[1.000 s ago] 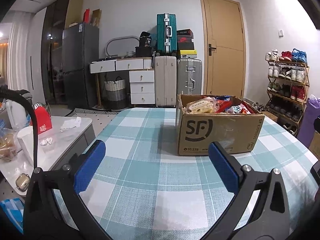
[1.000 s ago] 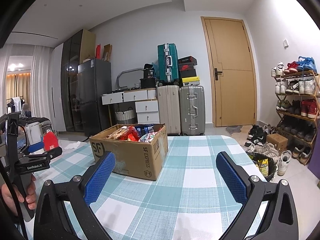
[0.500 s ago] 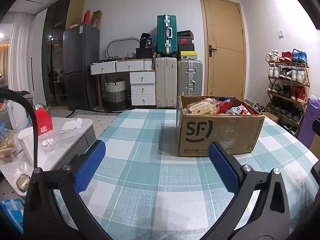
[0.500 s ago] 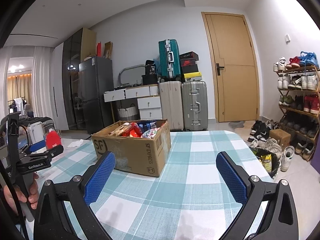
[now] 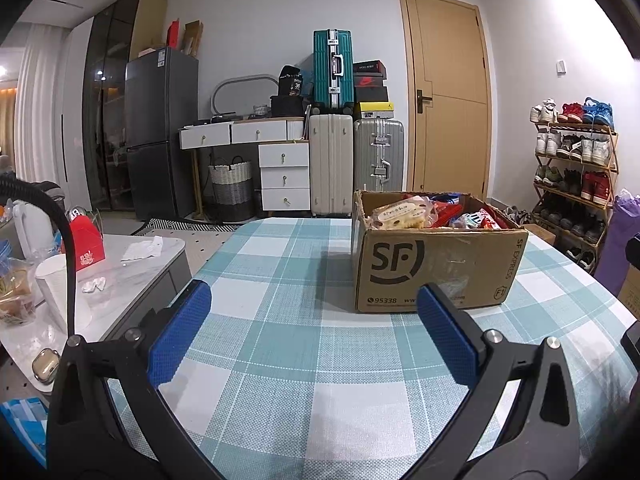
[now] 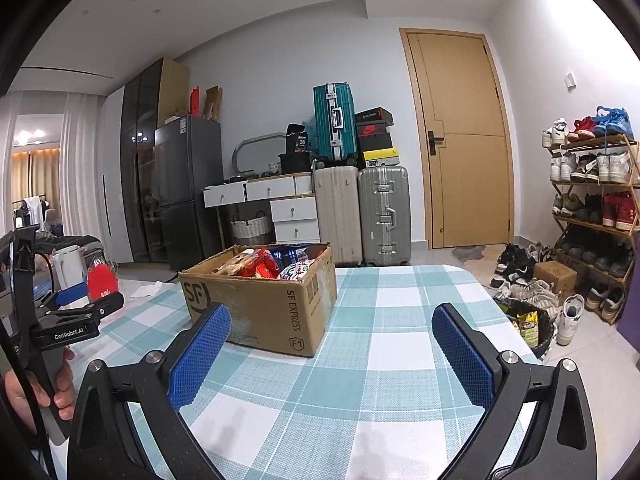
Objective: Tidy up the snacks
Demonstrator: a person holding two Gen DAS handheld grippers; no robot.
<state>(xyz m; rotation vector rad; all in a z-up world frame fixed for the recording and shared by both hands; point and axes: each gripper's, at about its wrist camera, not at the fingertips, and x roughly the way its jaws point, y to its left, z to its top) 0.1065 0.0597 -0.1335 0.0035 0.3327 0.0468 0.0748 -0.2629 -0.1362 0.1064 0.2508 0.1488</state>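
A brown cardboard box (image 5: 436,268) printed "SF" stands on the teal-and-white checked tablecloth (image 5: 304,352), filled with several snack packets (image 5: 404,212). In the right wrist view the same box (image 6: 260,304) sits ahead and to the left, red and patterned packets (image 6: 260,266) showing over its rim. My left gripper (image 5: 316,312) is open above the cloth, short of the box, nothing between its blue pads. My right gripper (image 6: 332,340) is open too, empty, with the box just beyond its left finger. A hand holds the left gripper (image 6: 76,312) at the right wrist view's left edge.
A low white side table (image 5: 132,256) with a red carton, paper cup and tissues stands left of the table. Behind are suitcases (image 5: 352,160), a drawer unit, a fridge and a door. A shoe rack (image 6: 592,216), a bin and loose shoes are on the right.
The right gripper's view has shifted slightly right and downward, so the box now sits further right and lower in it. The left gripper has barely moved. Both stay open.
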